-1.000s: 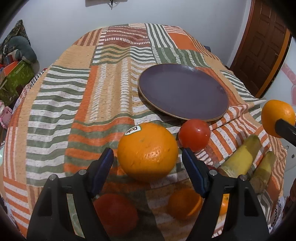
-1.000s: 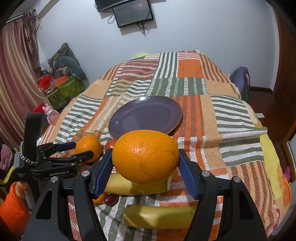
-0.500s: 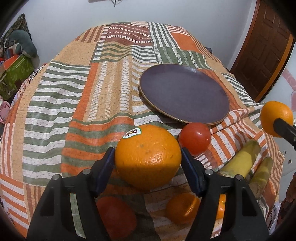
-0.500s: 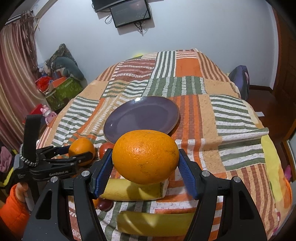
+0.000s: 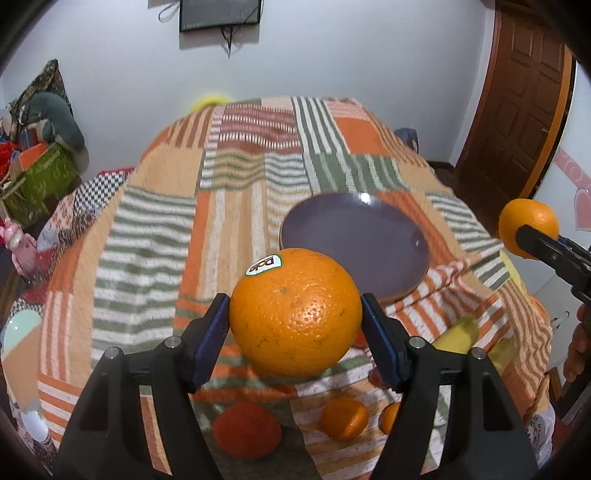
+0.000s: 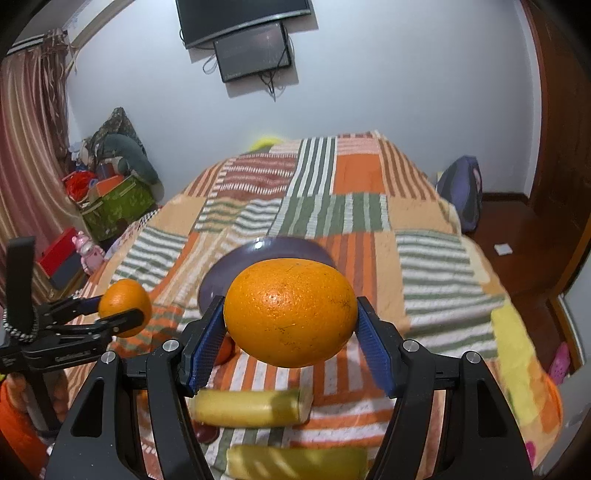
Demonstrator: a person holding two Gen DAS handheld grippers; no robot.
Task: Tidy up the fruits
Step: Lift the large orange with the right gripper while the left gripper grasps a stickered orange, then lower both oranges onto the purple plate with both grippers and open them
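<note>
Orange and shiny, that's the big navel orange (image 5: 295,317) in the left gripper (image 5: 295,317): pebbly peel, a little stem dimple up top and a white oval brand sticker at its upper left. The blue pads are clamped on its two sides, and it hangs in the air above the patchwork blanket (image 5: 155,236) on the bed. Those jaws have just been closing a bit, with the fruit between them the whole way. A second ago this orange sat low on the blanket; now it's lifted, and the view has tipped up so the wall monitor (image 5: 220,13) shows.

The right gripper (image 6: 290,314) is squeezed on a second orange (image 6: 290,314), a smoother, more oval one with no sticker showing, also held off the bed. It sits higher against the purple plate (image 6: 317,249) than it did a second ago, covering most of the plate's near part.

The plate lies on the blanket behind both oranges, nothing on it.

Below the lifted fruit, on the blanket: a reddish fruit (image 5: 246,430), two small mandarins (image 5: 344,419), and off to the right a blurry yellow banana (image 5: 458,334). In the right wrist view two bananas (image 6: 247,406) lie across the stripes under the gripper, a bit smeared by motion.
</note>
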